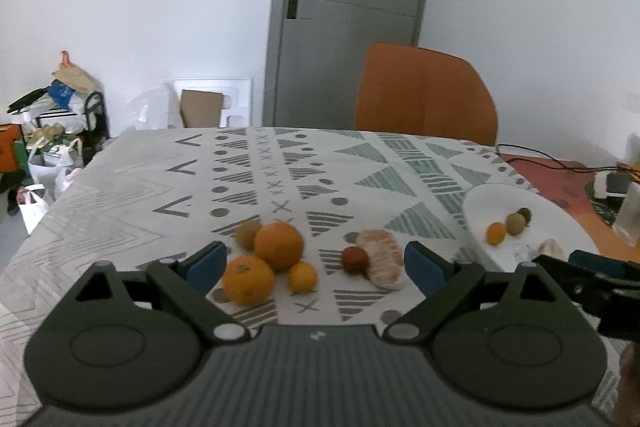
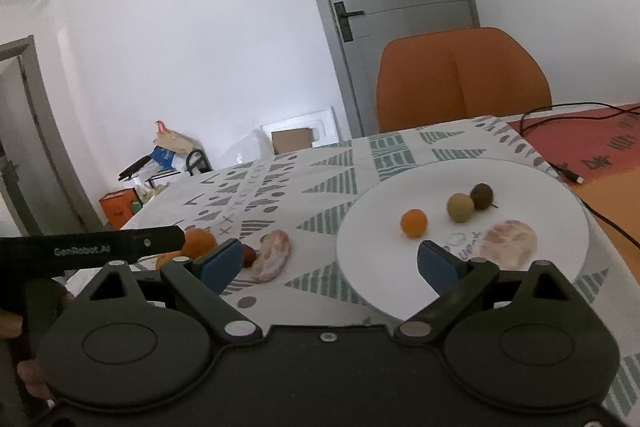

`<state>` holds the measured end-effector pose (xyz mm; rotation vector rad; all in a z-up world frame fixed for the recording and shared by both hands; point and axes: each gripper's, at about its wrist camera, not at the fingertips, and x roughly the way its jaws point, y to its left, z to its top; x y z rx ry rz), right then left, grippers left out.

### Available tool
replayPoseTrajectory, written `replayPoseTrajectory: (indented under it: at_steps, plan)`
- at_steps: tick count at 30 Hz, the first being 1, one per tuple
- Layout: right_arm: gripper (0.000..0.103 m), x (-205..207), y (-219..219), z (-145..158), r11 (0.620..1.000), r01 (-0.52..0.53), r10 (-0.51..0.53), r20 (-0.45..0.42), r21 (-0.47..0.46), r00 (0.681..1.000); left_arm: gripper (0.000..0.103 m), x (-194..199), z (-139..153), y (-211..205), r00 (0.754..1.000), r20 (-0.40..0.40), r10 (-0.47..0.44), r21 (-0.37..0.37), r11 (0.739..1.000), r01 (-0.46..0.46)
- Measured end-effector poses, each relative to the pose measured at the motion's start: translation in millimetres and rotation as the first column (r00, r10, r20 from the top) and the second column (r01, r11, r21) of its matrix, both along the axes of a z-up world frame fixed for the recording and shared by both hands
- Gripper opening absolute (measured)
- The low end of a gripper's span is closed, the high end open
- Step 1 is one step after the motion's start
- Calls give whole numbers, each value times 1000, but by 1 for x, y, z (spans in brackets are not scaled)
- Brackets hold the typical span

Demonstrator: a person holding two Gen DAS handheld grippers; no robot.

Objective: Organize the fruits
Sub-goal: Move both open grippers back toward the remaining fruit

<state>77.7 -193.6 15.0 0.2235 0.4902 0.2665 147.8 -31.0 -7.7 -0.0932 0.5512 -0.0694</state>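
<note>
In the left wrist view my left gripper (image 1: 316, 265) is open above the patterned tablecloth. Between and beyond its fingers lie two large oranges (image 1: 279, 245), a small orange (image 1: 303, 277), a kiwi (image 1: 248, 233), a small red fruit (image 1: 354, 259) and a peeled citrus piece (image 1: 382, 259). In the right wrist view my right gripper (image 2: 330, 263) is open and empty over the near edge of a white plate (image 2: 380, 227). The plate holds a small orange (image 2: 413, 223), a green fruit (image 2: 460, 207), a dark fruit (image 2: 481, 195) and a peeled citrus piece (image 2: 508, 243).
An orange chair (image 1: 424, 91) stands behind the table's far edge. A black cable (image 2: 568, 163) runs over a red mat at the right of the plate. Bags and boxes (image 1: 52, 131) clutter the floor at the left. A grey door (image 1: 348, 11) is behind.
</note>
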Motion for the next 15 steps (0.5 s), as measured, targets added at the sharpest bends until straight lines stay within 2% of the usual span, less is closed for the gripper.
replayPoseTrajectory:
  at_steps: [5, 10, 15]
  plan:
    - [93, 5, 12, 0, 1000, -27, 26, -6, -15, 1000, 91, 4, -7, 15, 999, -6, 32, -22, 999, -32]
    - [88, 12, 24, -2, 998, -49, 48, -16, -32, 999, 73, 11, -15, 28, 998, -32, 58, -41, 997, -59]
    - [84, 18, 35, -3, 997, -69, 67, -26, -48, 997, 64, 19, -25, 39, 995, -60, 77, -63, 995, -80]
